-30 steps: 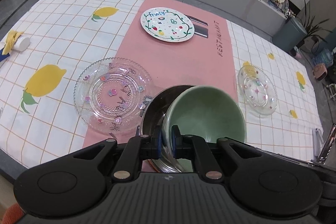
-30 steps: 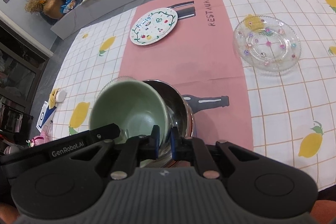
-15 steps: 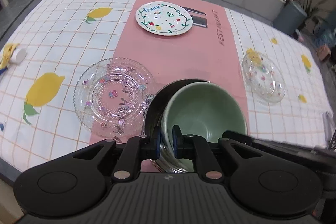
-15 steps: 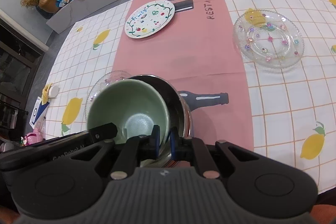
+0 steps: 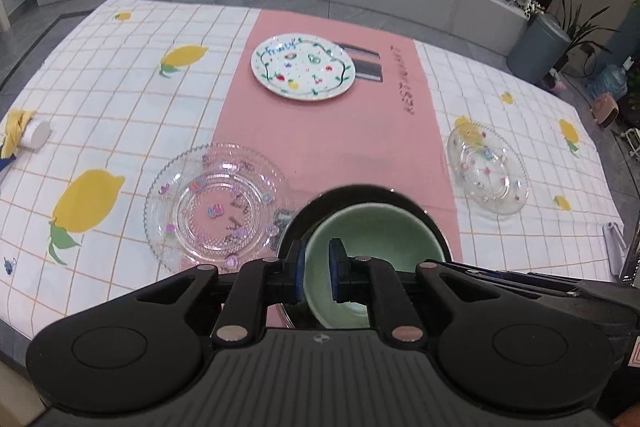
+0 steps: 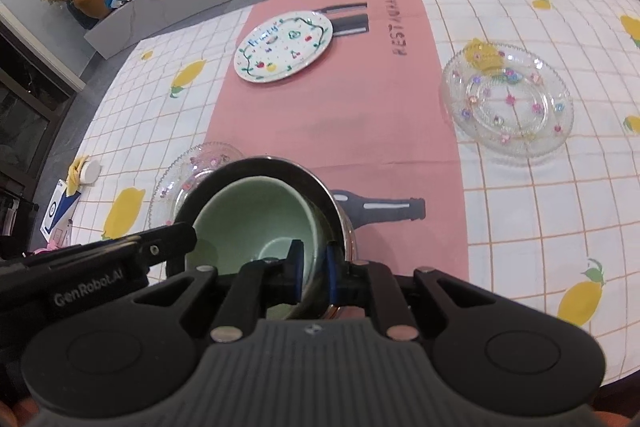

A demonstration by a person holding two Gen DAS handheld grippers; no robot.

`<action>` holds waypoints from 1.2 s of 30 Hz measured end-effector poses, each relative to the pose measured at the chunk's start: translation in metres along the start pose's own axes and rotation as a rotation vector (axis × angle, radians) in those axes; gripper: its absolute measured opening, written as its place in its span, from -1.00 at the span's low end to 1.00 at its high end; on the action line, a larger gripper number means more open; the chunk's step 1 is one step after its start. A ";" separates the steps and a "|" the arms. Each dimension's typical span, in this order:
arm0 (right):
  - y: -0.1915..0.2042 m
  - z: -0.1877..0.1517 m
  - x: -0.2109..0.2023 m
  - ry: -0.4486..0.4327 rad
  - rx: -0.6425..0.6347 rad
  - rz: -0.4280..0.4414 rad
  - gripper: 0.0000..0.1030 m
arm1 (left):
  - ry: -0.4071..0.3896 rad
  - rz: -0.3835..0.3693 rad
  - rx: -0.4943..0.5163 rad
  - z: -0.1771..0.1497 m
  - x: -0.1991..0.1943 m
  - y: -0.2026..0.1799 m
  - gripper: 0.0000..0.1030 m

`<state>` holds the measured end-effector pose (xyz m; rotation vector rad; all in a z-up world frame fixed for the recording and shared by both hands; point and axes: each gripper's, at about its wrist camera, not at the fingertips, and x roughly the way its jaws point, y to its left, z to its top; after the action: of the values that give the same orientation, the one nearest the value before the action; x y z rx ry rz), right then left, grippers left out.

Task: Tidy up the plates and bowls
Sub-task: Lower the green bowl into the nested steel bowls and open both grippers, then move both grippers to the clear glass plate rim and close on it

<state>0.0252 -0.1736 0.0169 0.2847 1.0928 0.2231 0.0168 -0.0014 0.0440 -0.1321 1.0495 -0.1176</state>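
Both grippers straddle the rim of a green bowl that sits nested inside a steel bowl at the near edge of the table. The left gripper has one blue pad outside the green wall and one inside, with the rim between them; the gap looks slightly wider than the wall, so whether the pads clamp it or have just let go cannot be told for certain. The right gripper straddles the bowl rim on the opposite side, and its jaws are opening with the rim between them, the pads seemingly no longer pressing. The green bowl leans a little toward one side of the steel one rather than sitting centred. Around the pair, a clear glass plate with coloured dots lies just beside the steel bowl on the left, a second glass plate lies well apart to the right, and a white plate with painted fruit sits farther back on the pink strip of the cloth. The step appears to be setting the green bowl down inside the steel bowl. To do it well, part each pair of jaws fully, then lift straight away from the rim, so neither pad drags the bowl or tips the stack toward the nearby glass plate.
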 end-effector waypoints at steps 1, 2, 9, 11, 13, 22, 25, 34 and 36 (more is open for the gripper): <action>0.000 0.000 -0.003 -0.006 -0.002 0.000 -0.77 | -0.006 -0.003 -0.003 0.000 -0.002 0.001 -0.75; 0.000 0.001 -0.006 -0.012 -0.002 0.003 -0.75 | -0.011 -0.006 -0.009 0.000 -0.005 0.002 -0.73; -0.006 0.002 -0.026 -0.056 0.024 0.044 -0.43 | -0.039 -0.056 -0.069 -0.004 -0.020 0.013 -0.45; -0.006 0.002 -0.031 -0.067 0.034 0.076 -0.41 | -0.048 -0.076 -0.085 -0.002 -0.026 0.018 -0.42; -0.002 0.002 -0.036 -0.093 0.036 0.127 -0.40 | -0.054 -0.091 -0.092 0.002 -0.032 0.024 -0.41; 0.032 0.024 -0.038 -0.109 -0.043 0.228 -0.32 | -0.095 -0.049 -0.003 0.028 -0.055 0.051 -0.40; 0.047 0.034 -0.026 -0.081 -0.086 0.239 -0.32 | -0.095 -0.037 0.012 0.032 -0.052 0.066 -0.40; 0.067 0.070 0.034 0.071 -0.183 0.175 -0.32 | 0.006 -0.057 -0.048 0.035 -0.008 0.122 -0.40; 0.068 0.078 0.050 0.119 -0.177 0.170 -0.32 | 0.033 -0.063 -0.066 0.035 0.004 0.131 -0.40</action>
<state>0.1147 -0.1033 0.0312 0.2077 1.1586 0.4907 0.0535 0.1288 0.0358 -0.2237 1.0826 -0.1431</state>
